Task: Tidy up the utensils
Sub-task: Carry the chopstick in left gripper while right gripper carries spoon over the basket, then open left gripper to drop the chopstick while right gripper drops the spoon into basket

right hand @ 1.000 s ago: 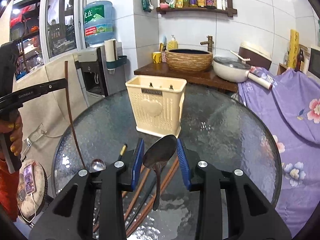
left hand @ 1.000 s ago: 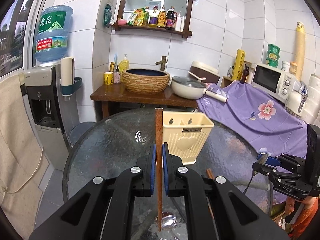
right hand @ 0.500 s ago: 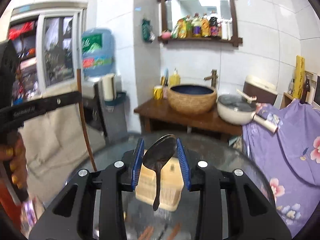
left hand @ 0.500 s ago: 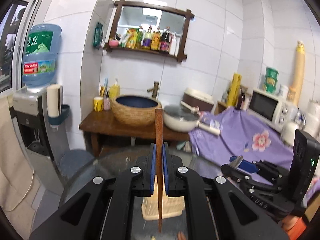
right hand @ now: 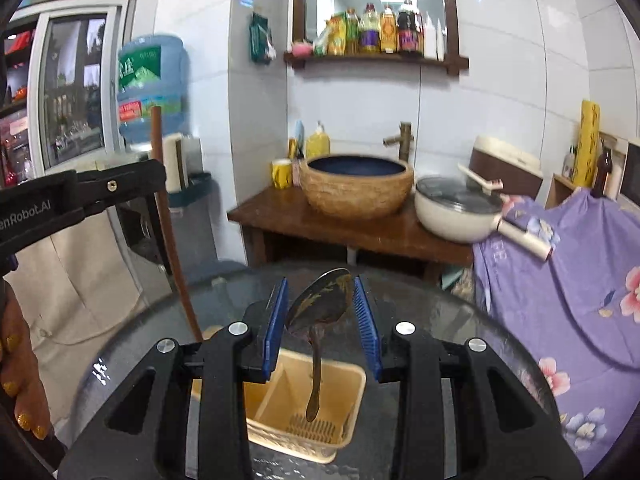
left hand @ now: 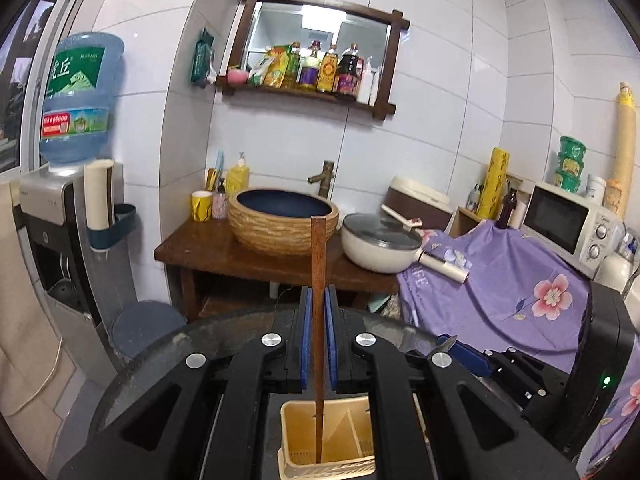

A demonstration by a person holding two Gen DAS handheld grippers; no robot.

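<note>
My left gripper (left hand: pixel 316 300) is shut on a brown wooden chopstick (left hand: pixel 318 280) held upright; its lower tip hangs inside the left compartment of the cream utensil holder (left hand: pixel 292 436) below. My right gripper (right hand: pixel 320 298) is shut on the bowl of a metal spoon (right hand: pixel 320 304); the handle hangs down over the right compartment of the holder (right hand: pixel 356 392). In the right wrist view the left gripper (right hand: pixel 80 196) and its chopstick (right hand: pixel 170 240) are at the left.
The holder stands on a round glass table (right hand: pixel 480 332). Behind are a wooden stand with a woven basin (left hand: pixel 282 220) and a white pan (left hand: pixel 380 248), a water dispenser (left hand: pixel 60 240) at left, and a purple flowered cloth (left hand: pixel 520 300) at right.
Both grippers rose from the table with chopstick and spoon and moved forward over the holder. The chopstick tip and spoon handle now hang above or in its compartments.
</note>
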